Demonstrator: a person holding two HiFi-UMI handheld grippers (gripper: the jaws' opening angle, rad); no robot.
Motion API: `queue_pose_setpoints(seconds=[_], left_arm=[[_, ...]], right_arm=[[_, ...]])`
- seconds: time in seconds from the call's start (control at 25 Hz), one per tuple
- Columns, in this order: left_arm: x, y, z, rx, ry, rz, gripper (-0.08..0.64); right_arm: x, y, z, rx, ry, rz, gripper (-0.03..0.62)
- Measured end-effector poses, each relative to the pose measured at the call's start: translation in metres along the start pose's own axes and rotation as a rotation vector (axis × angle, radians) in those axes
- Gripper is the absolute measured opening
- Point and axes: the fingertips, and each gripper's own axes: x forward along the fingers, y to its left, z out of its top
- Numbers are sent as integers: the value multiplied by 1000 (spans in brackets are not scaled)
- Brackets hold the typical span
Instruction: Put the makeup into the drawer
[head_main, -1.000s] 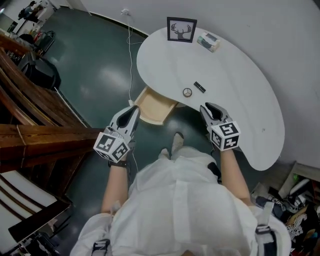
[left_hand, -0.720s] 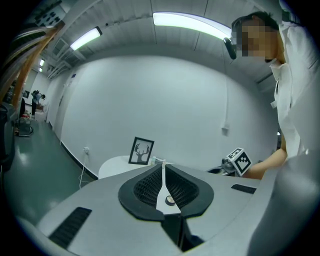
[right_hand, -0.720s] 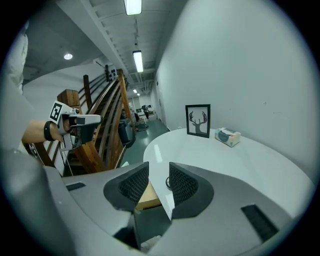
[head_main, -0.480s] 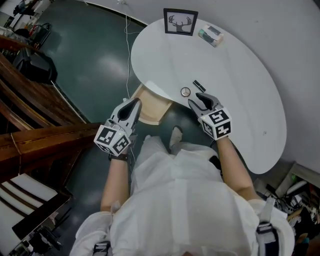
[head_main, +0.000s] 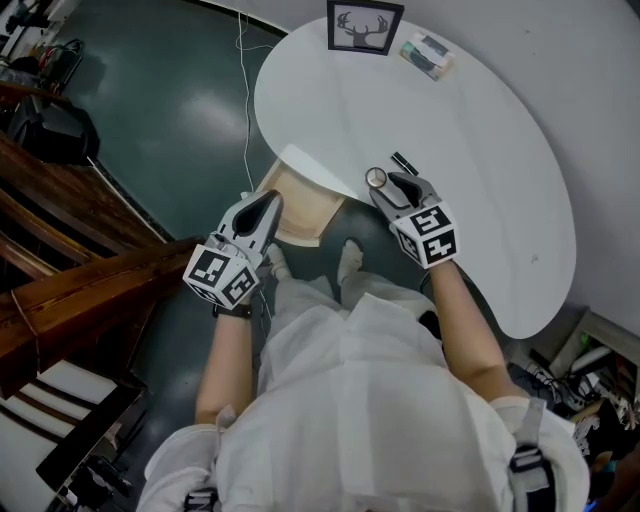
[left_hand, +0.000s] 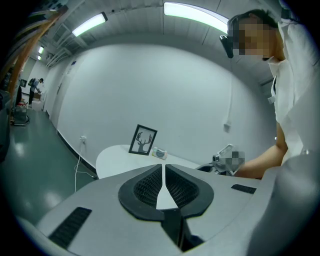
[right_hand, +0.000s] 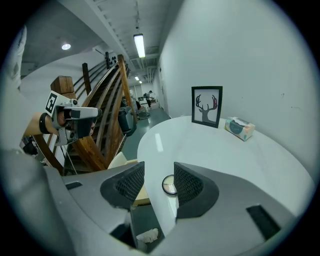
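Right gripper (head_main: 392, 186) gaping over the round compact (right_hand: 169, 184)
Its jaws have just been opening; the right gripper view shows the compact in the gap, tucked by the 3 o'clock pad (right_hand: 188, 183). Only the head view catches the black stick (head_main: 404, 163) at its 1 o'clock and the open drawer (head_main: 297, 205) at 8 o'clock. Left gripper (left_hand: 163, 172): jaws pressed together, empty.

Table (head_main: 480, 150) filling the upper right of the frame, picture frame (head_main: 364, 27) standing at its top edge, tissue pack (head_main: 427, 55) lying just right of that, compact (head_main: 376, 178) and stick (head_main: 404, 163) lying side by side near the table's lower-left edge, open drawer (head_main: 300, 205) jutting out left of them.
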Motion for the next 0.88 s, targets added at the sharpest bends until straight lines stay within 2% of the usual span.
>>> queue_pose_setpoints(seconds=[0.4, 0.88], left_arm=[[8, 14, 3, 6, 19, -31, 31], [12, 17, -1, -5, 29, -32, 31]], right_arm=[[13, -5, -3, 16, 32, -35, 172], [36, -11, -29, -28, 151, -40, 202]])
